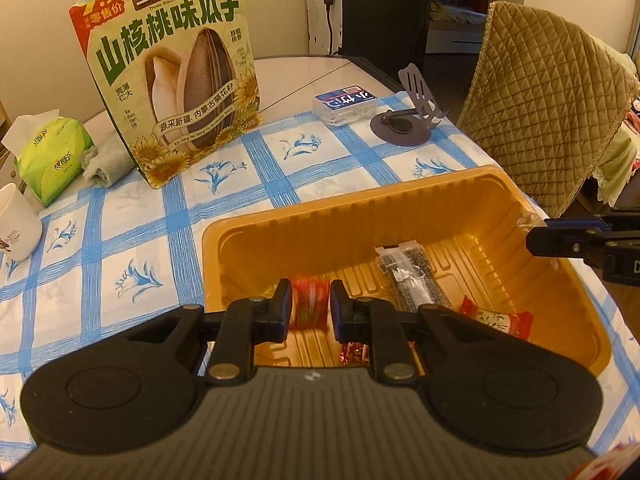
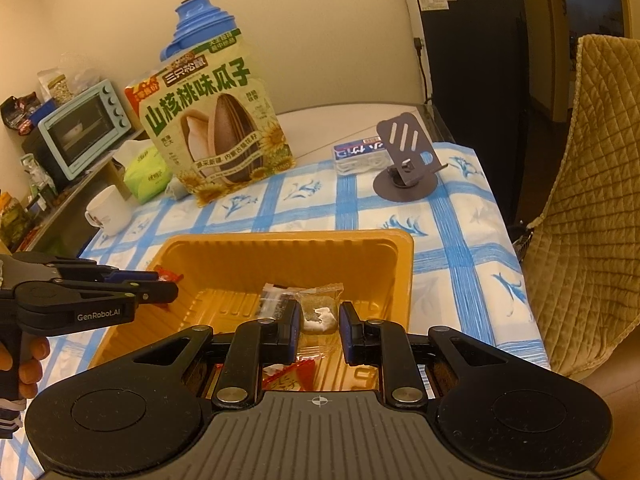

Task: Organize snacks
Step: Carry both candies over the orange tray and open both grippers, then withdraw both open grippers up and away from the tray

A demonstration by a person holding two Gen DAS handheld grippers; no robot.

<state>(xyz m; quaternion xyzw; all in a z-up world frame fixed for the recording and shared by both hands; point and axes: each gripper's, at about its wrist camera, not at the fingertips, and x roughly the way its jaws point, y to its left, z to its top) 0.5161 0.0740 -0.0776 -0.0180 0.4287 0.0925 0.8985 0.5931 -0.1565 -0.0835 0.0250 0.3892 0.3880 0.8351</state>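
Observation:
A gold plastic tray [image 1: 280,236] [image 2: 200,248] sits on the blue-checked tablecloth. My left gripper [image 1: 310,306] hovers over the tray, shut on a red-wrapped candy [image 1: 309,304]. In the tray lie a dark clear-wrapped snack [image 1: 412,276], a red-and-white candy [image 1: 496,320] and a small red candy [image 1: 354,354]. My right gripper [image 2: 319,320] is over the tray's right side, with its jaws on either side of a clear-wrapped brown pastry [image 2: 318,312]; whether they press on it is unclear. The left gripper also shows in the right wrist view [image 2: 160,286], and the right gripper shows in the left wrist view [image 1: 536,236].
A large sunflower-seed bag [image 1: 176,76] stands behind the tray, with a tissue pack [image 1: 52,156], a grey cloth [image 1: 108,160] and a white mug [image 1: 16,220] at left. A blue-labelled box [image 1: 346,106] and a grey phone stand [image 1: 408,120] sit at back right. A quilted chair [image 1: 548,92] is right.

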